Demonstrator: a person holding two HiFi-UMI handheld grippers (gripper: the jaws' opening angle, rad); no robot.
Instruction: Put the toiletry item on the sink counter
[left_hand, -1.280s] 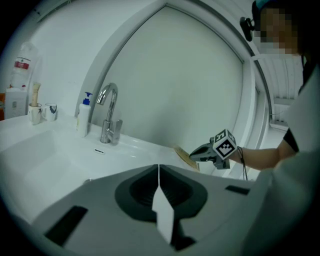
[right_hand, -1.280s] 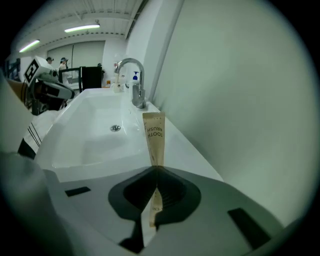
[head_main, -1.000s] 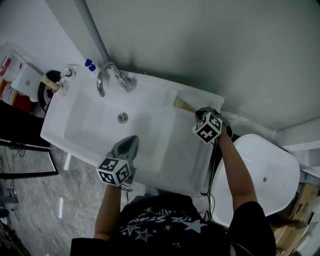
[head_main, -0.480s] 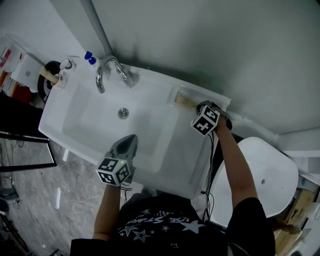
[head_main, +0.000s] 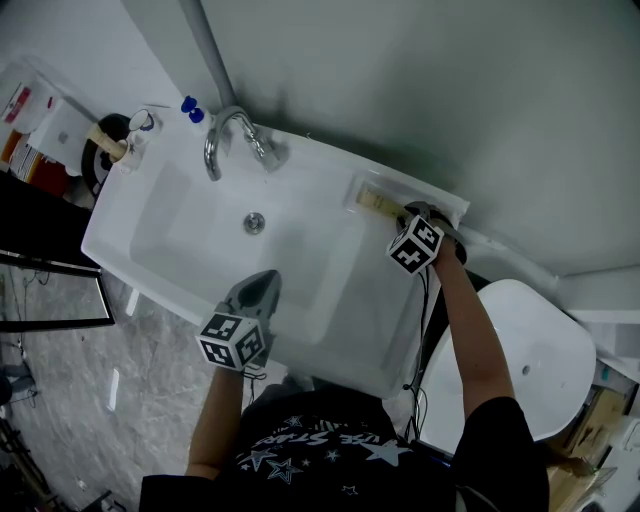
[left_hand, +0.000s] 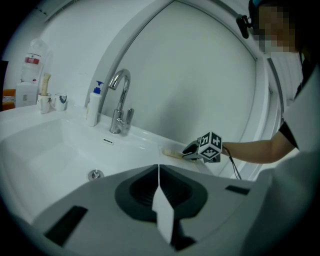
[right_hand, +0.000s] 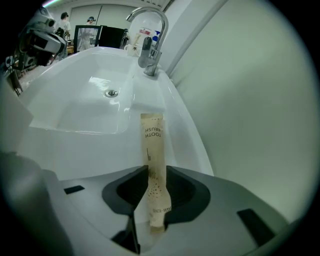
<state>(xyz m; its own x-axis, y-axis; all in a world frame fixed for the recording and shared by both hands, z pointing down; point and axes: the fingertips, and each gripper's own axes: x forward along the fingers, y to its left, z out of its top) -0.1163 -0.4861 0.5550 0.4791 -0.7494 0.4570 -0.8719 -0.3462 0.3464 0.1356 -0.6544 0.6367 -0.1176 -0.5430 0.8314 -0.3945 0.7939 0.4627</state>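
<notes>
The toiletry item is a tan paper toothbrush packet (head_main: 378, 203). It lies flat along the back right ledge of the white sink counter (head_main: 372, 330). In the right gripper view the packet (right_hand: 152, 150) points toward the faucet, with its near end between the jaws of my right gripper (right_hand: 150, 172). Those jaws are opening, and a gap shows beside the packet. My right gripper (head_main: 405, 215) rests low at the ledge by the wall. My left gripper (head_main: 264, 282) hovers shut and empty over the basin's front edge. From the left gripper (left_hand: 159, 167) view, the packet (left_hand: 171, 153) shows far off.
A chrome faucet (head_main: 235, 135) stands at the back of the basin, with the drain (head_main: 255, 222) below it. A soap bottle with a blue pump (head_main: 190, 105) and small cups (head_main: 130, 140) sit at the far left corner. A white toilet (head_main: 540, 360) is right of the counter.
The right gripper has lowered the packet onto the back ledge, and its jaws have parted from it. The left gripper has stayed put.
</notes>
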